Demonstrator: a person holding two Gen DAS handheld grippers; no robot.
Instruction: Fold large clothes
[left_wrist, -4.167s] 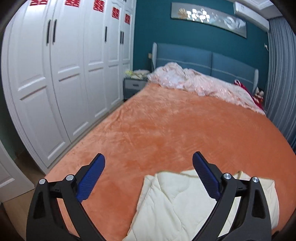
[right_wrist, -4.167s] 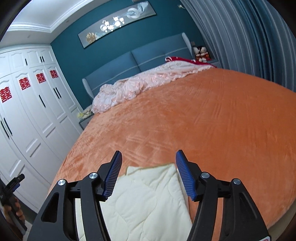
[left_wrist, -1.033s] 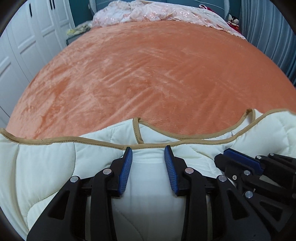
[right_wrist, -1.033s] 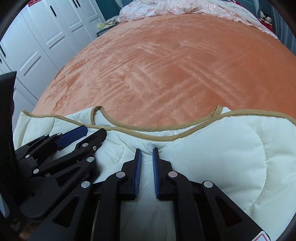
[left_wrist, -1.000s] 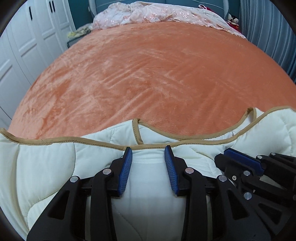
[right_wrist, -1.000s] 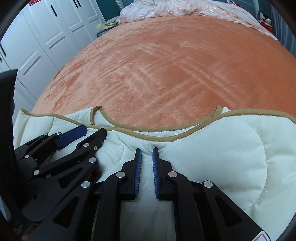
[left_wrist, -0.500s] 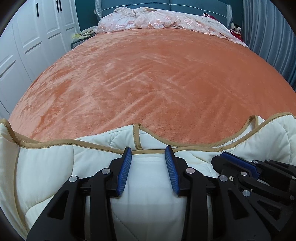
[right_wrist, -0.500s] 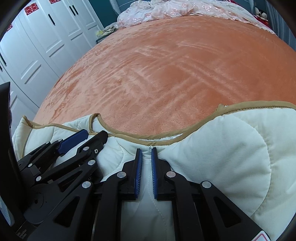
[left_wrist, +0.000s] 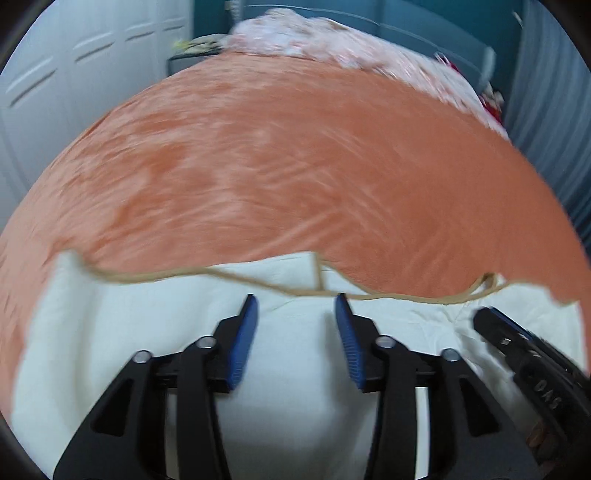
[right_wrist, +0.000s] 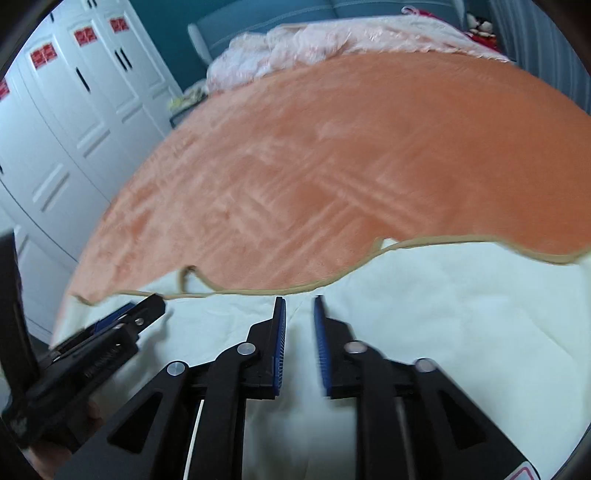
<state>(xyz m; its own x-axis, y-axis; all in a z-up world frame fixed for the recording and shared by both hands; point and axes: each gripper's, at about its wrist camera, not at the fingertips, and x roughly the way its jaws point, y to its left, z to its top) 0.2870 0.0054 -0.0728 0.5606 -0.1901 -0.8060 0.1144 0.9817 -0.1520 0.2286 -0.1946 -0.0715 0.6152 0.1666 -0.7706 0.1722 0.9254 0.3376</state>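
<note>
Wardrobe stickers (right_wrist: 44, 56) (right view only), cream garment (left_wrist: 92, 332), both claws opening

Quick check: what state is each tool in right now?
Left tool: jaws opening, cream quilted garment between them, not pressed.
Right tool: jaws opening, garment between them, released.

Two grippers are seen: the left gripper (left_wrist: 295, 325) and the right gripper (right_wrist: 298, 328), each with two blue pads. One cream garment (left_wrist: 110, 332) with tan edging is counted. One bed (left_wrist: 295, 166) is seen, covered by one orange blanket (right_wrist: 351, 166). One pink quilt (right_wrist: 332, 40) is bunched at the far end. One wardrobe (right_wrist: 74, 110) is counted, with at least three red stickers (right_wrist: 85, 37) in the right wrist view. One curtain (left_wrist: 546, 92) is seen.
</note>
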